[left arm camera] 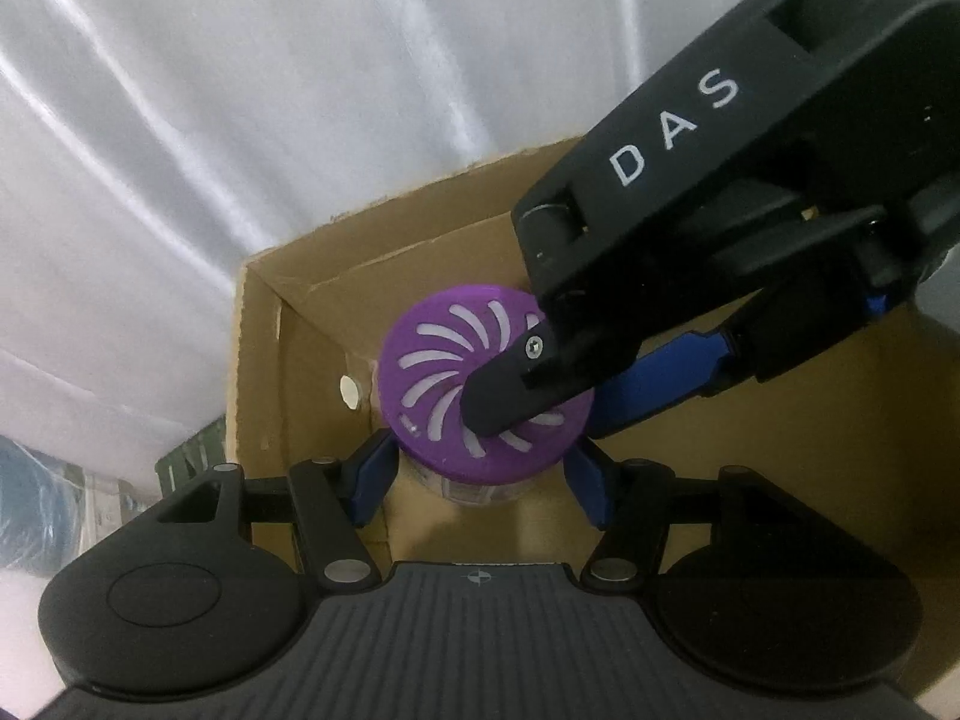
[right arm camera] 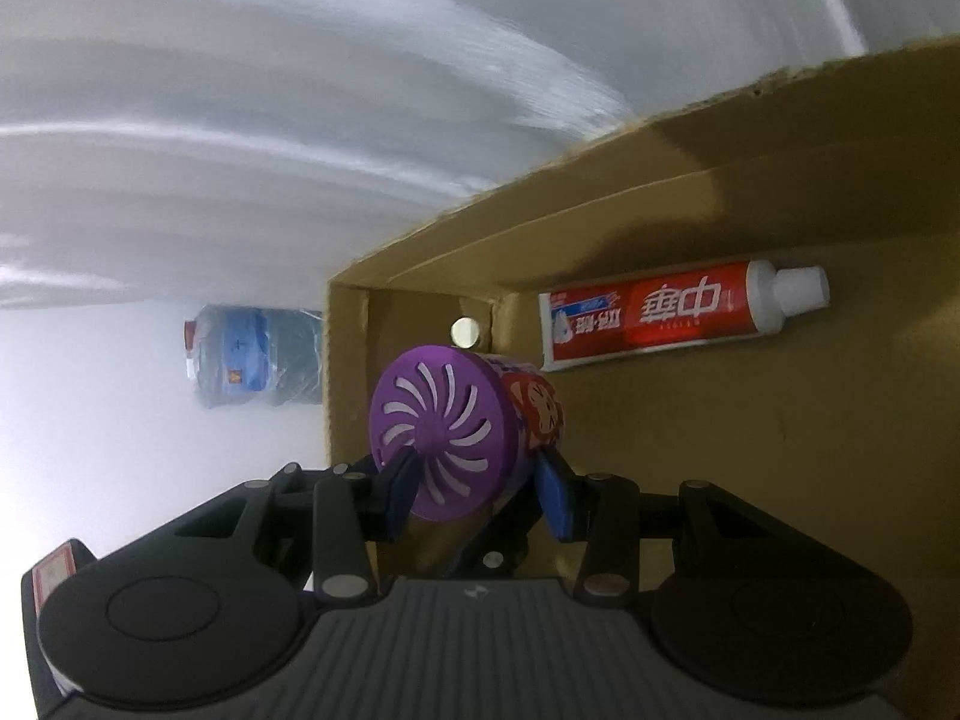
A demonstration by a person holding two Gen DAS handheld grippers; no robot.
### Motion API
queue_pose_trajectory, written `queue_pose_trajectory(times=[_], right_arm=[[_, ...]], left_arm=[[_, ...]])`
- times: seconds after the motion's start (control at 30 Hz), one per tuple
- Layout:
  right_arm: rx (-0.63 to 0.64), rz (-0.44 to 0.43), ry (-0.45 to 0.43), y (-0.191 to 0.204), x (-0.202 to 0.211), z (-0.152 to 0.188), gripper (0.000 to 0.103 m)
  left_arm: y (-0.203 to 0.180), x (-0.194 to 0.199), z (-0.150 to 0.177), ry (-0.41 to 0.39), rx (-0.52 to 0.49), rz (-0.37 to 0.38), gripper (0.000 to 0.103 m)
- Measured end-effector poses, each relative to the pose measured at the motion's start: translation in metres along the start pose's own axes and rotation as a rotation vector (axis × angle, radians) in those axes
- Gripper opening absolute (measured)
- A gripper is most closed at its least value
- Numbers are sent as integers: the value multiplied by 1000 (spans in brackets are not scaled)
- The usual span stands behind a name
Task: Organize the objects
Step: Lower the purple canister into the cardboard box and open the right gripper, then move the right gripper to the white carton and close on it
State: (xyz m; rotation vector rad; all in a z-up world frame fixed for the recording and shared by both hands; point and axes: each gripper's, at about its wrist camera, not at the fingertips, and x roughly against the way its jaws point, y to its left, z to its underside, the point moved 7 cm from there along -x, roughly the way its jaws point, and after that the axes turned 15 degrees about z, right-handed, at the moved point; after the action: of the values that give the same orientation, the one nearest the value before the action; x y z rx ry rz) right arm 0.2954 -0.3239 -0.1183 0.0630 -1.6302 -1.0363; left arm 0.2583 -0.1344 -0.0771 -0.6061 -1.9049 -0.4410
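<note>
Cardboard box (right arm camera: 750, 420) surrounds both claws, walls close ahead. Water jug (right arm camera: 252, 354) outside box, left of right gripper (right arm camera: 477, 489). Toothpaste tube (right arm camera: 678, 315) on box floor, ahead-right, apart from canister. Purple-lidded air freshener (right arm camera: 444, 432) pinched between right gripper's blue pads. Left gripper (left arm camera: 480, 474) straddles same canister (left arm camera: 474, 384); contact unclear. Right gripper's body (left arm camera: 720, 210) blocks view from above.

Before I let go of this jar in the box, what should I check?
1. The purple-lidded jar is inside the cardboard box: ok.
2. The right gripper is clamped across the lid: ok.
3. The left gripper has its pads touching the jar: cannot tell.
4. The jar rests on the box floor: cannot tell.
5. The jar is apart from the toothpaste tube: ok.
</note>
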Motion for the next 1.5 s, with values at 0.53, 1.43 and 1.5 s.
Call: queue_pose_trajectory(times=[0.53, 1.43, 1.5], right_arm=[[-17, 1, 45, 5, -30, -5, 46], [51, -249, -172, -18, 128, 141, 46], [36, -253, -177, -31, 123, 156, 48]], left_arm=[[-10, 30, 34, 17, -8, -22, 83], [-14, 191, 114, -426, 223, 90, 96], [-11, 168, 132, -427, 266, 121, 96]])
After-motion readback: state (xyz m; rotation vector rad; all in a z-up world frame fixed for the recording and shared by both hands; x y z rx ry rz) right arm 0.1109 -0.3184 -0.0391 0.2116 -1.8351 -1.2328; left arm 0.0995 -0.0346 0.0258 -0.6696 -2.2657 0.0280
